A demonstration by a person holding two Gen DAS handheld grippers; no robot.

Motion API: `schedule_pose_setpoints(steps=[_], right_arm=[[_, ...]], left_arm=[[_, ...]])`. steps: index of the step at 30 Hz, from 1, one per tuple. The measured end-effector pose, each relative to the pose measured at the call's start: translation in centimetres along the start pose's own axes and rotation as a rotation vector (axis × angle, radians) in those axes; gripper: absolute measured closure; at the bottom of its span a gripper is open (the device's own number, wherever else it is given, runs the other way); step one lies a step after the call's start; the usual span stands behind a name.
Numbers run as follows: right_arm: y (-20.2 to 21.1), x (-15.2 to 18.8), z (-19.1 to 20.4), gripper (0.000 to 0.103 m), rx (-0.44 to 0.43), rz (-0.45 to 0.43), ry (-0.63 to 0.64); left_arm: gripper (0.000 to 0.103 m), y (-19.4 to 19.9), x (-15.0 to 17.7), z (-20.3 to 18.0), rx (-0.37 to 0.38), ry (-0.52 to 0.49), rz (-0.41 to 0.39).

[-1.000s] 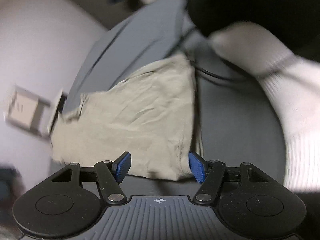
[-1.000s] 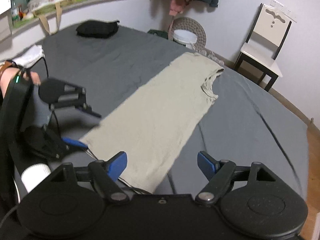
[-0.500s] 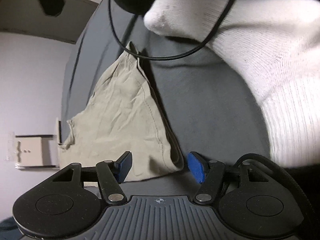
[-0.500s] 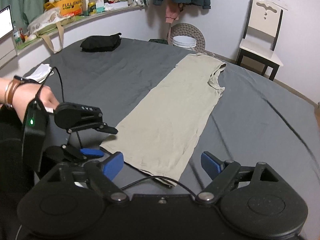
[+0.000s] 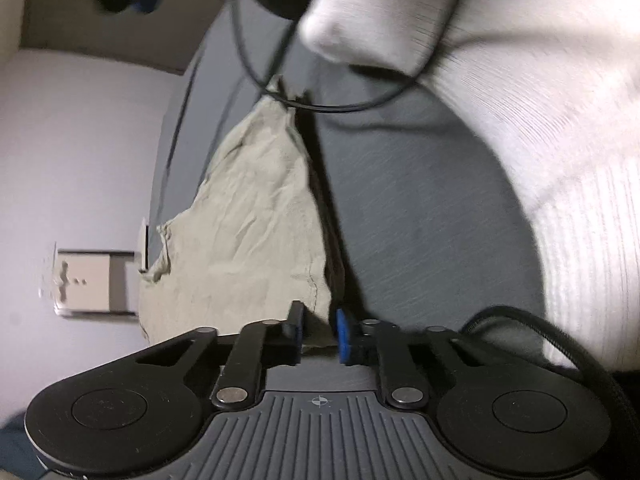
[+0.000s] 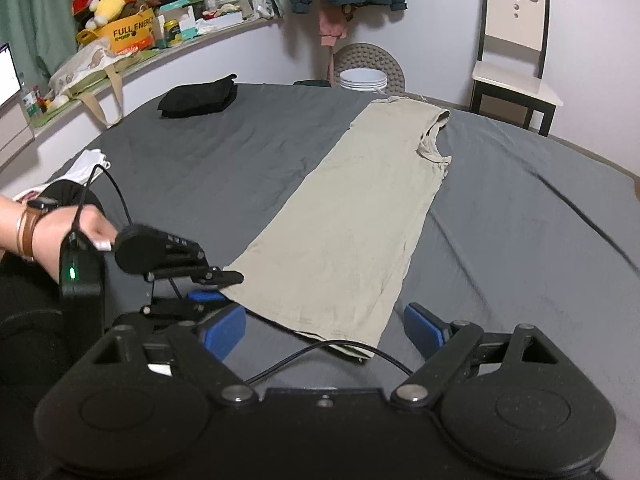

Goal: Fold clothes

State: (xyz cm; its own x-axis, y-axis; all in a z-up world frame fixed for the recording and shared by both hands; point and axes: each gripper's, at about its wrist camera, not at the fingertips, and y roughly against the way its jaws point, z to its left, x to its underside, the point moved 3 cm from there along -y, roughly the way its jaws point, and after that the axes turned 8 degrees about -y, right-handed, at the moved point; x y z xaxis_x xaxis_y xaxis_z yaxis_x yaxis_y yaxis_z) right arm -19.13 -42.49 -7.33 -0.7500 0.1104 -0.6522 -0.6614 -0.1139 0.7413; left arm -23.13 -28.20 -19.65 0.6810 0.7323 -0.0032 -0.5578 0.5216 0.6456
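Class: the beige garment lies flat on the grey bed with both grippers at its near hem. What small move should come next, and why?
Probably bring the right gripper down onto the free hem corner and close it. The left gripper already pinches its corner of the beige garment, while the right hangs open above the grey bed.

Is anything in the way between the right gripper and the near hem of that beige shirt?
A thin black cable loops across the grey sheet between the open right gripper and the beige shirt hem. The left gripper pinches the hem's other corner.
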Motion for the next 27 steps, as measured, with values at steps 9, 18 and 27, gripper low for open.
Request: schedule_pose_setpoints(steps=[9,18,27], right_arm=[[-2.6,0.1,4.5,0.015,0.051,0.011,0.296],[-10.3,0.8,9.6,0.015,0.303,-0.014,0.679],[-13.9,1.2,7.0,0.045,0.462,0.105,0.67]], left_arm=[[0.092,2.5,3.1,9.3,0.141,0.455,-0.101],[0.092,1.6,6.6,16.0,0.219,0.684,-0.182],[0.092,0.3,9.6,17.6,0.228,0.793,-0.205]])
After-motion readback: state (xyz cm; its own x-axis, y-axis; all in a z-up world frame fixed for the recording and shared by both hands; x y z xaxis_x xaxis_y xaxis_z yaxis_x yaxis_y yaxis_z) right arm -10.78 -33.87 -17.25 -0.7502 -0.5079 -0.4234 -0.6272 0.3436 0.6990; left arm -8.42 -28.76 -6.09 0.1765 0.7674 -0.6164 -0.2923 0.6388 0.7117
